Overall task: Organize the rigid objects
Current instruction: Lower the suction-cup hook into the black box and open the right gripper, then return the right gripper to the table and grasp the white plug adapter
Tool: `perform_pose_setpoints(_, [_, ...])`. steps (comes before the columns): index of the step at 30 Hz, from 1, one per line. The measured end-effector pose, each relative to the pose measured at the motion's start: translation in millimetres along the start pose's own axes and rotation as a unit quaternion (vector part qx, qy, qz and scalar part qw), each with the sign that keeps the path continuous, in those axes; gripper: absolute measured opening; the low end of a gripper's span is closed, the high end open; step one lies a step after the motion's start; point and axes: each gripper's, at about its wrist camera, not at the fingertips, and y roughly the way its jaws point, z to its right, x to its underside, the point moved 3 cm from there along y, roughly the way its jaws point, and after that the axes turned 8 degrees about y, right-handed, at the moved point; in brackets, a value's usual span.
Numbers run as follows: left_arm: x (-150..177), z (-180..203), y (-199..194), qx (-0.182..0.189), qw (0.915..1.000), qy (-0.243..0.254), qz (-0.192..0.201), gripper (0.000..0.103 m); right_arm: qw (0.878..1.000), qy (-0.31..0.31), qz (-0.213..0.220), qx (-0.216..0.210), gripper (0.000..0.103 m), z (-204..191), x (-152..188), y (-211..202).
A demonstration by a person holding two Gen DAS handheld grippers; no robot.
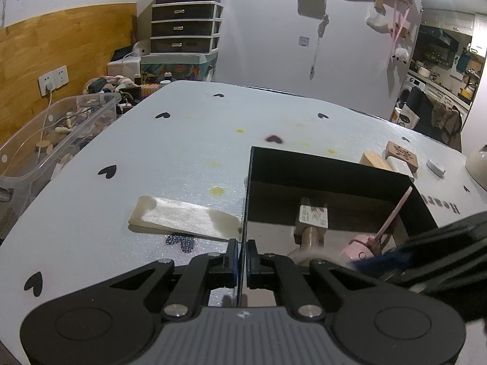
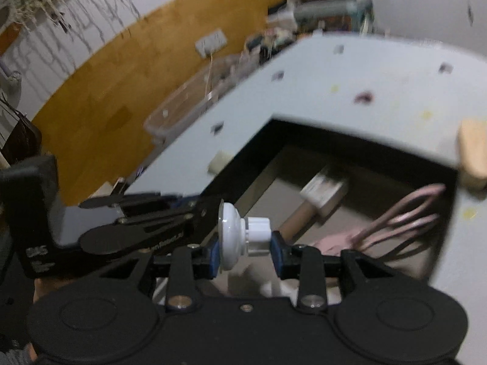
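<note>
Over black box (image 2: 365, 152): right gripper (image 2: 245, 248) clamps white knob (image 2: 243, 234). Left gripper (image 1: 242, 255) pinched on box wall (image 1: 245, 200).

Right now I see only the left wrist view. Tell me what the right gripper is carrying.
Observer: The right gripper is shut on a white knob, a domed disc with a ribbed stub.
Operator: Give me its orientation.
Observer: It lies sideways, with the dome against one pad and the stub against the other.
Operator: Say where it hangs.
Observer: It hangs in front of the black box, near the opening's near left corner. The left gripper, shut on that wall, is close beside the dome. I cannot tell whether they touch.
</note>
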Motion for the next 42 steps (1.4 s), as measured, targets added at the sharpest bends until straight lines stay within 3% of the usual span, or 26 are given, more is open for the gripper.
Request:
perform_pose_setpoints(8, [0.5, -3.3, 1.0, 0.008, 0.9999, -0.007, 0.002, 0.003, 0.997, 0.069, -0.042, -0.005, 0.039, 8.2, 3.6, 22.3])
perform_pose_setpoints(12, [1.1, -2.8, 1.1, 0.007, 0.9999, -0.007, 0.002, 0.003, 0.996, 0.083, -0.042, 0.013, 0.058, 12.3, 6.2, 20.9])
perform_pose_setpoints(18, [1.1, -1.4, 1.7, 0.008, 0.9999, -0.008, 0.001, 0.004, 0.997, 0.072, -0.035, 0.011, 0.068, 10.2, 9.3, 7.1])
perform_pose_setpoints(21, [1.2, -1.1, 1.9, 0.006, 1.0000, -0.005, 0.001, 0.003, 0.998, 0.063, -0.027, 0.007, 0.085, 7.4, 9.0, -1.9])
perform_pose_setpoints(33, [1.5, -0.9, 2.0, 0.005, 1.0000, -0.004, 0.001, 0.003, 0.999, 0.009, 0.019, 0.033, 0.100, -3.6, 10.5, -36.6])
perform_pose_setpoints(42, [2.3, 1.5, 2.9, 0.003, 1.0000, 0.001, 0.001, 0.003, 0.995, -0.016, 0.077, 0.064, 0.102, 1.1, 9.1, -75.8])
